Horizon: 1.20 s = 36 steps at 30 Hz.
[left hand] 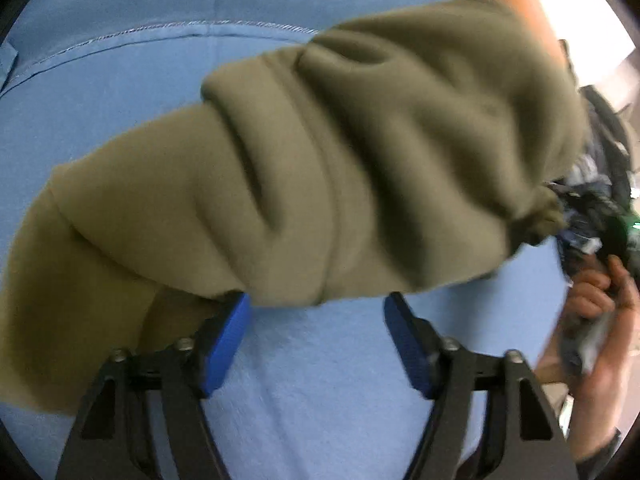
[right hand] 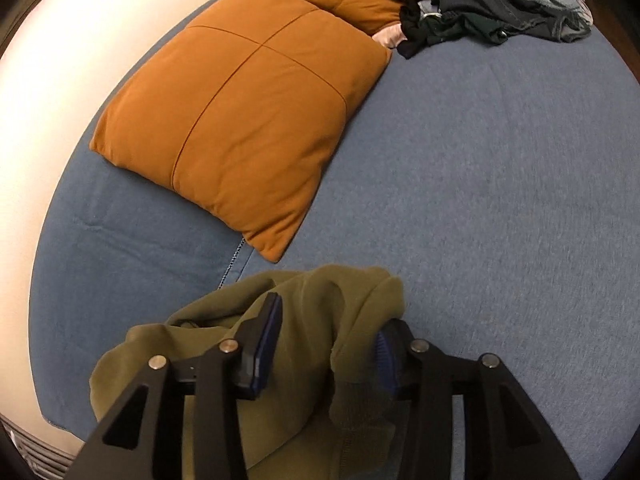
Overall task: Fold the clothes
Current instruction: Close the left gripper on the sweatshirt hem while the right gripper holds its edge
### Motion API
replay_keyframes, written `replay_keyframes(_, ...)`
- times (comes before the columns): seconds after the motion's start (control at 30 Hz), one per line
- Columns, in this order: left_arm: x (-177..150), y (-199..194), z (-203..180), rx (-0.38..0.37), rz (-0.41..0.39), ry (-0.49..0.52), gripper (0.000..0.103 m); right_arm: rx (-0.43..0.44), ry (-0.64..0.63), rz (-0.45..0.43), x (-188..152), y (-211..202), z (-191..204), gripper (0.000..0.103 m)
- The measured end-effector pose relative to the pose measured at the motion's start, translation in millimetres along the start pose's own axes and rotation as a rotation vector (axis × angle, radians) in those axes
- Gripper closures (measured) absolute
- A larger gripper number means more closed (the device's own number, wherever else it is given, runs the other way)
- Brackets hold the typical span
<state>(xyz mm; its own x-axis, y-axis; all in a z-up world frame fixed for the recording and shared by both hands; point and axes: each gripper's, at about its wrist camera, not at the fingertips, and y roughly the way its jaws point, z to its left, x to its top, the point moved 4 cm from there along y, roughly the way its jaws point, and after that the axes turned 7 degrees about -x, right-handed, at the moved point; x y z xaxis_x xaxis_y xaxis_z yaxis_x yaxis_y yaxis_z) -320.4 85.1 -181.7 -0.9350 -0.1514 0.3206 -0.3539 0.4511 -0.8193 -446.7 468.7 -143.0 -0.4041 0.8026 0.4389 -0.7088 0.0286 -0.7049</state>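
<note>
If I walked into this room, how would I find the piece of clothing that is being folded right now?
Look for the bed with the blue sheet, where an orange cushion lies. Just in front of that cushion's near corner sits a bunched olive-green sweatshirt. It lies alone and is one plain green, unlike the mixed dark heap of clothes at the bed's far end.

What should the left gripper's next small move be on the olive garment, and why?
Probably ease forward and close on the olive garment's near edge: the left gripper has its jaws apart with only blue bedding between them, and the cloth lies bunched just beyond.
</note>
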Motion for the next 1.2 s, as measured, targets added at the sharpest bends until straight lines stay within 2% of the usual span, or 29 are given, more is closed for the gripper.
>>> replay_keyframes(0.1, 10.1, 3.8, 12.9, 0.004, -0.041, -0.030, 0.084, -0.007, 0.002, 0.008, -0.6, 2.7, -1.4, 0.060)
replay_keyframes(0.17, 20.7, -11.2, 18.7, -0.038, -0.092, -0.053, 0.094, -0.012, -0.002, 0.016, -1.5, 5.0, -1.5, 0.060)
replay_keyframes(0.23, 33.5, -36.8, 19.6, -0.060, -0.180, -0.046, 0.096, -0.011, -0.004, 0.015, -1.3, 4.6, -1.5, 0.064)
replay_keyframes(0.27, 40.7, -52.6, 19.2, -0.060, -0.237, -0.032, 0.096, -0.011, -0.001, -0.003, -0.3, 0.8, -2.2, 0.085)
replay_keyframes(0.3, 48.0, -70.9, 19.7, -0.046, -0.304, -0.013, 0.097, -0.011, 0.011, -0.037, 1.2, -6.3, -3.2, 0.097)
replay_keyframes(0.4, 67.9, -129.3, 30.3, -0.037, -0.507, -0.013, 0.097, 0.070, 0.040, -0.146, 6.3, -32.7, 3.2, 0.097)
replay_keyframes(0.5, 72.6, -171.8, 51.7, 0.040, -0.674, -0.061, 0.096, 0.204, -0.081, -0.188, -0.7, -51.6, 41.8, 0.097)
replay_keyframes(0.57, 74.5, -197.0, 66.9, 0.101, -0.776, -0.098, 0.096, 0.312, -0.154, -0.104, -21.5, -51.3, 71.5, 0.097)
replay_keyframes(0.63, 78.6, -208.2, 92.4, 0.169, -0.818, -0.169, 0.096, 0.391, -0.244, -0.004, -49.3, -48.9, 99.6, 0.096)
replay_keyframes(0.67, 81.3, -210.8, 106.9, 0.196, -0.821, -0.207, 0.096, 0.420, -0.293, 0.042, -63.7, -47.6, 112.3, 0.096)
replay_keyframes(0.73, 87.4, -185.9, 146.4, 0.192, -0.664, -0.314, 0.094, 0.439, -0.359, 0.119, -83.6, -38.8, 128.3, 0.096)
replay_keyframes(0.8, 87.7, -159.7, 180.2, 0.195, -0.505, -0.428, 0.087, 0.417, -0.363, 0.217, -93.2, -17.7, 130.0, 0.095)
replay_keyframes(0.87, 73.5, -139.9, 193.9, 0.187, -0.430, -0.541, 0.081, 0.343, -0.342, 0.314, -99.9, 8.1, 121.8, 0.093)
replay_keyframes(0.93, 63.4, -140.1, 187.7, 0.188, -0.437, -0.585, 0.071, 0.257, -0.305, 0.359, -100.3, 25.9, 108.1, 0.087)
replay_keyframes(1.0, 61.8, -151.2, 175.2, 0.203, -0.477, -0.578, 0.064, 0.234, -0.267, 0.378, -97.0, 33.6, 99.0, 0.076)
replay_keyframes(1.03, 56.2, -149.9, 158.9, 0.205, -0.494, -0.555, 0.062, 0.224, -0.256, 0.384, -95.5, 36.9, 95.7, 0.074)
replay_keyframes(1.1, 49.4, -140.4, 135.2, 0.205, -0.486, -0.502, 0.061, 0.207, -0.278, 0.379, -93.1, 40.0, 95.4, 0.065)
replay_keyframes(1.2, 33.7, -119.7, 111.7, 0.192, -0.425, -0.462, 0.061, 0.190, -0.322, 0.368, -95.7, 44.1, 100.1, 0.063)
